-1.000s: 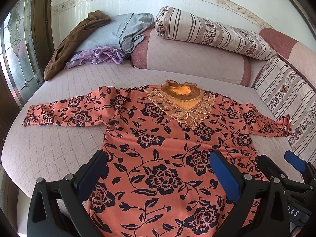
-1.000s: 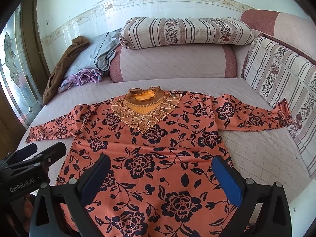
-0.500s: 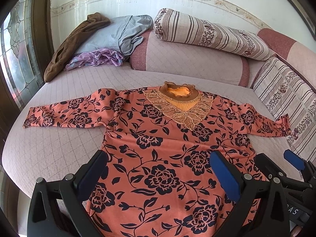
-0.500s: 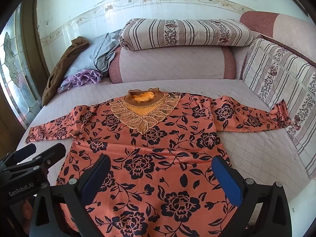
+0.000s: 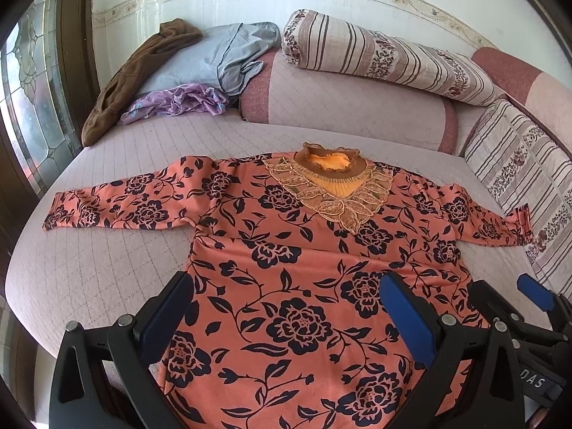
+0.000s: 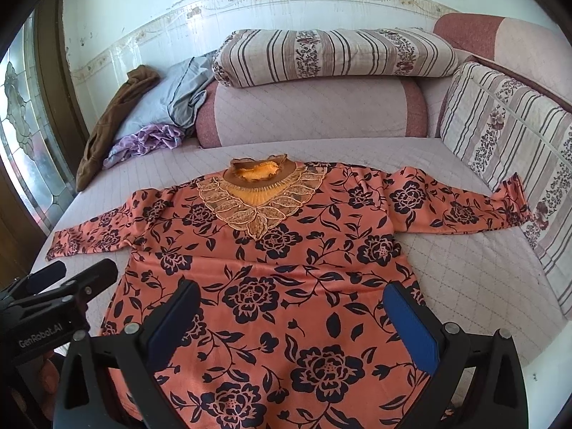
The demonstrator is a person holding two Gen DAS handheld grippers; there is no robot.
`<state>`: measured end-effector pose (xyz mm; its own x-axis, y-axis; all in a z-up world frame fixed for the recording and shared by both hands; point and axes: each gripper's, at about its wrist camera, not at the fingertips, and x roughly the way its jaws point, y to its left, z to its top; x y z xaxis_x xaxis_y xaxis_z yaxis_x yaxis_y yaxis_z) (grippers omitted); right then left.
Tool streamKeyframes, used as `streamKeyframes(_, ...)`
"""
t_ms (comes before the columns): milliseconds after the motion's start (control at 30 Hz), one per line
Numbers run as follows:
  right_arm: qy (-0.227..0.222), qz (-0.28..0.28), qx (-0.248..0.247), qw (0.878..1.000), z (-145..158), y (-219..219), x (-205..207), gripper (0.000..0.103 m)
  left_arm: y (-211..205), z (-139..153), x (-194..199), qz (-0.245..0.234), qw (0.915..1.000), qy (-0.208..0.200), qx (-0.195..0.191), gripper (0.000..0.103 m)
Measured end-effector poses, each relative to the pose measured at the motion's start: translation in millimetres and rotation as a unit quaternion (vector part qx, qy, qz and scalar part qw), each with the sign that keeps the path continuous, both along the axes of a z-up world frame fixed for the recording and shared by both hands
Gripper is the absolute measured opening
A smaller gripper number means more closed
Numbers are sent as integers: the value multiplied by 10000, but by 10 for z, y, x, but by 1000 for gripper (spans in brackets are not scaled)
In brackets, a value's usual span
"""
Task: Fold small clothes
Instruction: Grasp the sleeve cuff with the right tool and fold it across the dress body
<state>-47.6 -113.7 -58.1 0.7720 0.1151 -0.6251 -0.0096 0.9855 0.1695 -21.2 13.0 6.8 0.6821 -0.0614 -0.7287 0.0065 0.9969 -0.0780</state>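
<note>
An orange long-sleeved top with dark flowers and a lace collar lies flat, front up, on the bed, both sleeves spread sideways. My left gripper hovers open over its lower left part, nothing between the blue pads. My right gripper is open too, above the lower right part of the top. The right gripper shows at the right edge of the left wrist view, and the left gripper at the left edge of the right wrist view. The hem is hidden below both views.
A quilted mauve bed carries the top. Bolsters and striped pillows line the back and right side. A heap of brown, grey and purple clothes lies at the back left. A glazed door stands left.
Both views have shifted slightly back and upward over the top. The top has not moved, and both grippers stay open.
</note>
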Motion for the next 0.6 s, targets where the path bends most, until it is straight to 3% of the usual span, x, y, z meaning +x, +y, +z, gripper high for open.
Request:
streamKeyframes(400,122,-102,261,9995,-210,-339,121,103,-86,-186,126,-88,9997,182,166,103)
streamKeyframes(467,196,-110,493,9985,-281,-495,170,103,-34,-346,186,-45,9994,296,164,103)
streamKeyframes(567,333,-258,1403,9892,-529,-1035,327,103,93,-750,303,121,9963,816,259,103)
streamKeyframes(600,418,-532,1971,9780,-696,-1401,415,103,134,-891,328,185,9944,980,345,103)
